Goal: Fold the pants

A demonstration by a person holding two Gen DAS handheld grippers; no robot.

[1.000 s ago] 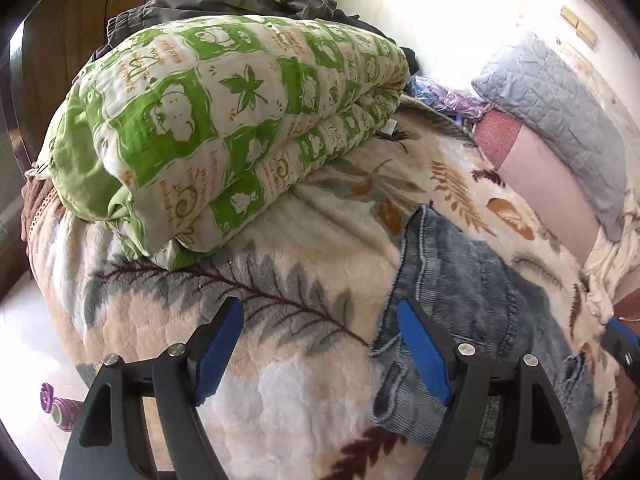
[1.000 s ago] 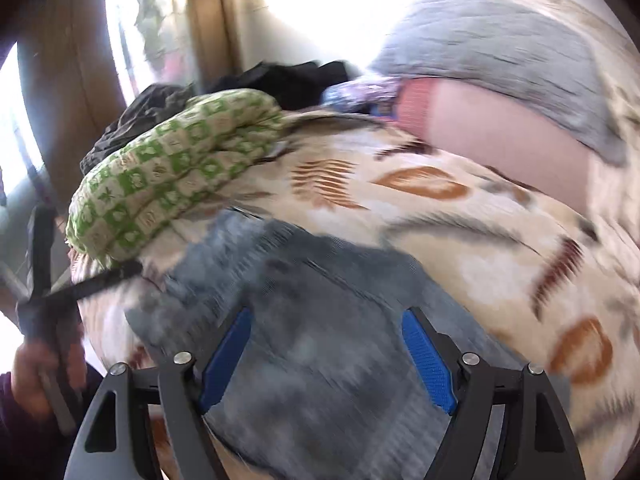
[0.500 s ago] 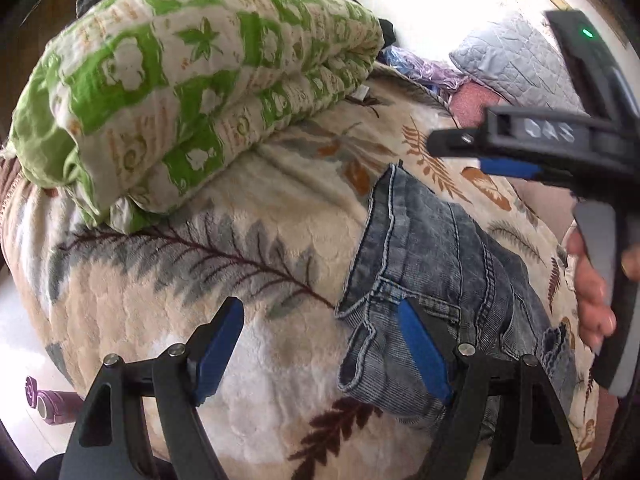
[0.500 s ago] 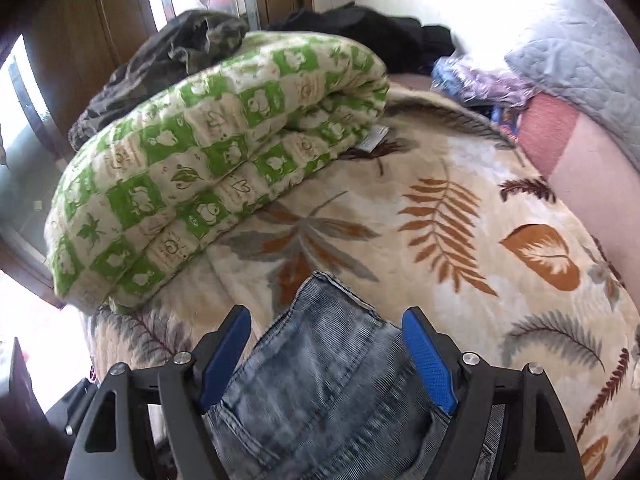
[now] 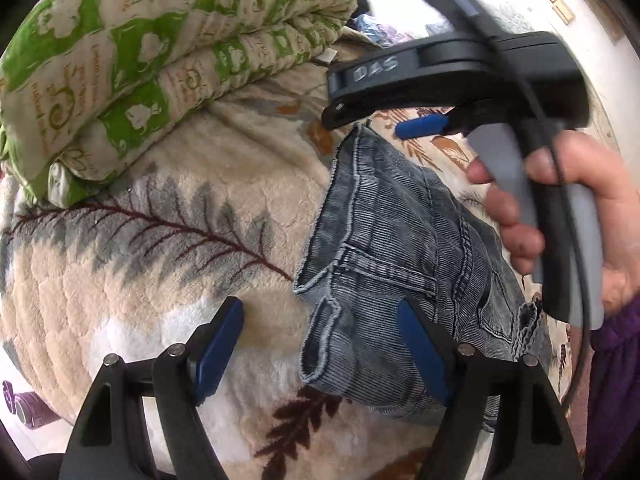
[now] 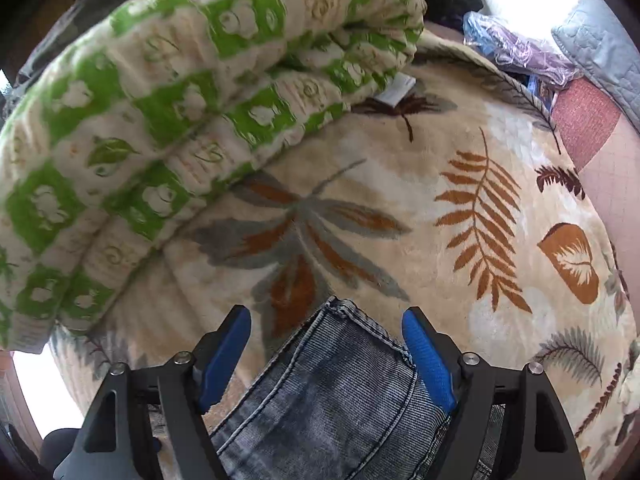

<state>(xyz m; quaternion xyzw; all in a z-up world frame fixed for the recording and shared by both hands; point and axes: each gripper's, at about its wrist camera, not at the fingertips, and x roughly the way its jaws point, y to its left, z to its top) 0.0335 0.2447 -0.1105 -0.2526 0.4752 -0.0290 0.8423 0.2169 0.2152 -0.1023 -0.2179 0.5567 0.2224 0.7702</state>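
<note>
Grey-blue washed jeans [image 5: 400, 248] lie on a leaf-patterned plush blanket [image 5: 140, 280], their hemmed ends toward the folded quilt. My left gripper [image 5: 320, 344] is open just above the near hem, one pad over the denim and the other over the blanket. In the left wrist view a hand [image 5: 568, 216] holds my right gripper [image 5: 376, 120] over the far hem corner. From the right wrist, the right gripper [image 6: 328, 348] is open and straddles that hem of the jeans [image 6: 340, 392], pads apart from the cloth.
A thick green-and-cream folded quilt [image 6: 180, 120] lies on the blanket [image 6: 460, 208] just beyond the jeans. A grey pillow [image 6: 600, 48], a pink one [image 6: 588, 120] and a plastic bag [image 6: 516, 48] sit at the far right. The bed edge drops to the floor at left, with a purple object [image 5: 24, 404] below.
My right gripper swept from over the middle of the jeans to their far hem near the quilt and entered the left wrist view. My left gripper tipped downward toward the near hem.
</note>
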